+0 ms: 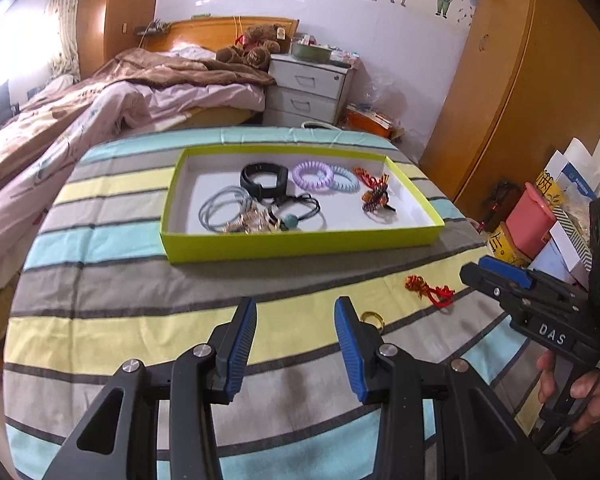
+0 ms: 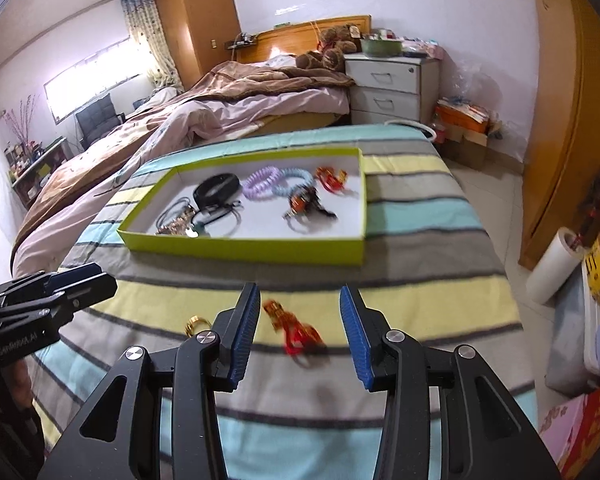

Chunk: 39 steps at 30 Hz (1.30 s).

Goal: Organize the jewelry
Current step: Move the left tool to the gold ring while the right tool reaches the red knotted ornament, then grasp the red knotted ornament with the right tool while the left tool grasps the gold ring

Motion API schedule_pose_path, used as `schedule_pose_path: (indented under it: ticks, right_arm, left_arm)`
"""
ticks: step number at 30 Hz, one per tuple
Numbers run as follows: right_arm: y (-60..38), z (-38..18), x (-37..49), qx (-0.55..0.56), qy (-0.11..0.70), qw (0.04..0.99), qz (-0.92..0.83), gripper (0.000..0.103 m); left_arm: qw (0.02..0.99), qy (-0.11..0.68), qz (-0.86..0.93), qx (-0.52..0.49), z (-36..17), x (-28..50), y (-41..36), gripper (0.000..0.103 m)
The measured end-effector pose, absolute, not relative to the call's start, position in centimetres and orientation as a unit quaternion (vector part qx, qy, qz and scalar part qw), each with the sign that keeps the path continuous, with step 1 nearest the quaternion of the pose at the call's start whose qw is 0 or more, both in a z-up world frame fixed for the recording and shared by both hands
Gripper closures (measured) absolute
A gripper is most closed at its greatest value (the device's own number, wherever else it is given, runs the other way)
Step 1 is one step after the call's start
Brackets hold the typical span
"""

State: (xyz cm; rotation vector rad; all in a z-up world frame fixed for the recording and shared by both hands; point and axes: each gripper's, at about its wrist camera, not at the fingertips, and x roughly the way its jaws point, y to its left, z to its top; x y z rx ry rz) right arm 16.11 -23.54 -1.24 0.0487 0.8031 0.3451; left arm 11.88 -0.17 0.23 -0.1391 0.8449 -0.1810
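Note:
A lime-green tray [image 1: 300, 245] [image 2: 240, 249] lies on the striped cloth. It holds a black wristband [image 1: 265, 179], a purple coil tie [image 1: 313, 176], a blue coil tie [image 1: 346, 183], grey hair loops [image 1: 224, 208] and a beaded ornament [image 1: 376, 196]. On the cloth in front of the tray lie a red knotted cord [image 1: 429, 290] [image 2: 296, 329] and a gold ring [image 1: 373, 317] [image 2: 196, 325]. My left gripper [image 1: 296, 307] [image 2: 100, 276] stands open and empty, with the ring just right of its right finger. My right gripper [image 2: 300, 297] [image 1: 474, 270] is open, and the red cord lies on the cloth between its fingers, untouched.
An unmade bed [image 1: 100, 112] runs along the left. A white nightstand [image 1: 308, 88] stands behind the table and a wooden wardrobe [image 1: 512, 92] at the right. Boxes and a pink container [image 1: 532, 220] crowd the right edge, and a paper roll [image 2: 552, 264] stands on the floor.

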Motion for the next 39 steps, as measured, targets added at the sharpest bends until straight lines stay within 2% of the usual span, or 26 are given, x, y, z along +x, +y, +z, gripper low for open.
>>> schedule_pose_path:
  ticks: [2, 8, 20, 29, 30, 32, 34, 37, 39]
  right_arm:
    - [-23.9, -1.8, 15.8, 0.021, 0.395, 0.904, 0.162, 0.052]
    - [-23.9, -2.9, 16.2, 0.02, 0.411, 0.894, 0.174, 0.052]
    - [-20.4, -4.4, 18.4, -0.06, 0.437, 0.871, 0.215, 0.052]
    - [-20.2, -5.0, 18.6, -0.065, 0.44, 0.869, 0.217, 0.053]
    - [-20.3, -5.0, 18.6, -0.067, 0.44, 0.87, 0.215, 0.055]
    - [-20.3, -4.9, 18.4, -0.075, 0.438, 0.871, 0.209, 0.068]
    - [-20.3, -4.9, 18.2, -0.078, 0.437, 0.872, 0.207, 0.075]
    - [-20.5, -4.8, 17.9, -0.079, 0.435, 0.873, 0.207, 0.084]
    - [-20.6, -4.7, 17.8, -0.077, 0.432, 0.875, 0.203, 0.084]
  left_arm:
    - [0.904, 0.409, -0.101, -0.072, 0.0, 11.7, -0.2, 0.063]
    - [0.899, 0.416, -0.112, -0.078, -0.4, 11.7, -0.3, 0.063]
    - [0.89, 0.43, -0.12, -0.089, -1.3, 11.8, 0.2, 0.063]
    - [0.886, 0.44, -0.118, -0.087, -1.7, 11.9, 0.1, 0.063]
    - [0.885, 0.442, -0.119, -0.085, -1.7, 11.9, -0.1, 0.063]
    - [0.884, 0.444, -0.121, -0.083, -1.8, 12.0, -0.3, 0.063]
    - [0.883, 0.445, -0.123, -0.083, -1.8, 12.0, -0.5, 0.063]
    - [0.883, 0.445, -0.124, -0.082, -1.8, 12.0, -0.7, 0.063]
    - [0.883, 0.446, -0.126, -0.077, -1.8, 12.0, -1.1, 0.063]
